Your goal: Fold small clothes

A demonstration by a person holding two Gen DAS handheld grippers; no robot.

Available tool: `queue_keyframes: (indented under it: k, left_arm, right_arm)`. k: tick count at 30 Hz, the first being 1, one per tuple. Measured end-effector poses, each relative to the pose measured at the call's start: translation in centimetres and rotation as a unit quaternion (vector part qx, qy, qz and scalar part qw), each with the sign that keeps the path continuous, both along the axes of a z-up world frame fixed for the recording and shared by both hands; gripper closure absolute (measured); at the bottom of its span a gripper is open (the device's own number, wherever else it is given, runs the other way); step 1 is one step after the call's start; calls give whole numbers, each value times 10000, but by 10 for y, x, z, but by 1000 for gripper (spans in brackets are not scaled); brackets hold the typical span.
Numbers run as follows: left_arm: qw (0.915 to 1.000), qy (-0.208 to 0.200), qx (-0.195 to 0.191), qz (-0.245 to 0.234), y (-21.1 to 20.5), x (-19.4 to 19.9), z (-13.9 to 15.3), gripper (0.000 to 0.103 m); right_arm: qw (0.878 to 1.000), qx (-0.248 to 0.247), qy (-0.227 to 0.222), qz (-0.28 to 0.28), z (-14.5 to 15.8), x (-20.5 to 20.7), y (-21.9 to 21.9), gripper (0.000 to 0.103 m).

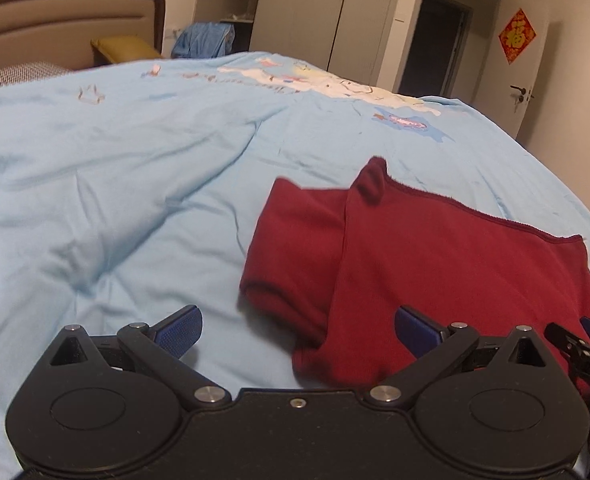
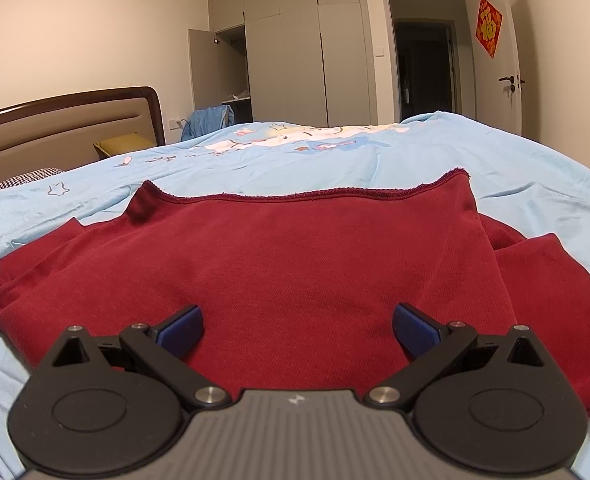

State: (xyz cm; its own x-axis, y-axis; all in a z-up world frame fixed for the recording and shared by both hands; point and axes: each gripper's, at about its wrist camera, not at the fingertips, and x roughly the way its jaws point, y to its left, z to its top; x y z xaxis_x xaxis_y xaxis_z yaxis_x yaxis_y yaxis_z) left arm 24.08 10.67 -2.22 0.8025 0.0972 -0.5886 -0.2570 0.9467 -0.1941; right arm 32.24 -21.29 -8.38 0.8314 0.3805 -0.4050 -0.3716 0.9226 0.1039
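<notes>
Red shirt [image 2: 295,264] on blue quilt [image 1: 115,184]; pillow [image 2: 125,145] beyond.

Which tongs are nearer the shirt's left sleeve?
Left. The left tongs hang open right by the sleeve; the right tongs hang open over the shirt's middle.

Shirt [image 2: 295,280] flat on duvet [image 2: 415,160], headboard [image 2: 67,128] far left; wardrobe [image 2: 303,56] behind bed, door [image 2: 499,64] right
</notes>
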Motion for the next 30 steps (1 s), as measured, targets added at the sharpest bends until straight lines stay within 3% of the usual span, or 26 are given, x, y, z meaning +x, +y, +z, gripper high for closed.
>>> queue_keyframes:
  k: [9,30]
  left_arm:
    - [9951,-275,-791,-532,-15,-19,-18,1]
    - [9924,-222,-999,-683,-31,8,-28,1]
  right_arm:
    - [10000,-2,0,-1,0,0,0,0]
    - [10000,1,-1,2,0,0,0,0]
